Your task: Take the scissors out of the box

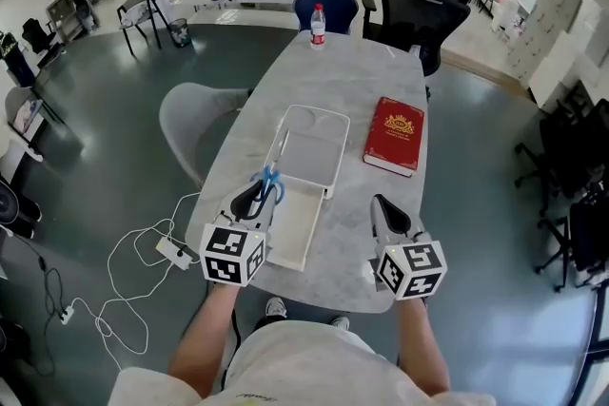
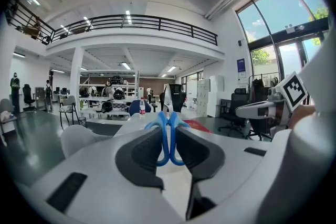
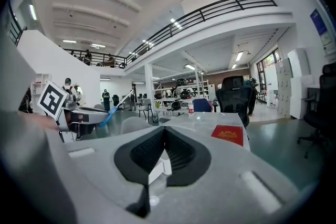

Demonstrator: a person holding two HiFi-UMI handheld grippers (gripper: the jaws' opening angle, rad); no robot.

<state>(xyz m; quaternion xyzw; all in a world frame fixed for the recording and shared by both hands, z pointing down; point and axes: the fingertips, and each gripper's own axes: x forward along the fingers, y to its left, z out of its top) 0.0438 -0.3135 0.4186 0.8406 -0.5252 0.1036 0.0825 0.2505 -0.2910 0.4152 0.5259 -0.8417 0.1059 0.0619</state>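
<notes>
Scissors (image 1: 269, 183) sit clamped by their blue handles in the left hand-held gripper (image 1: 255, 201), over the left rim of the box (image 1: 295, 225) at the desk's (image 1: 352, 90) near edge. Best to lift them straight and clear of the rim. The right hand-held gripper (image 1: 388, 216) has its jaws together, holding nothing.

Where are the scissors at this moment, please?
Head view, left of centre: the left gripper holds the blue-handled scissors by their handles, over the left edge of the open white box.
</notes>
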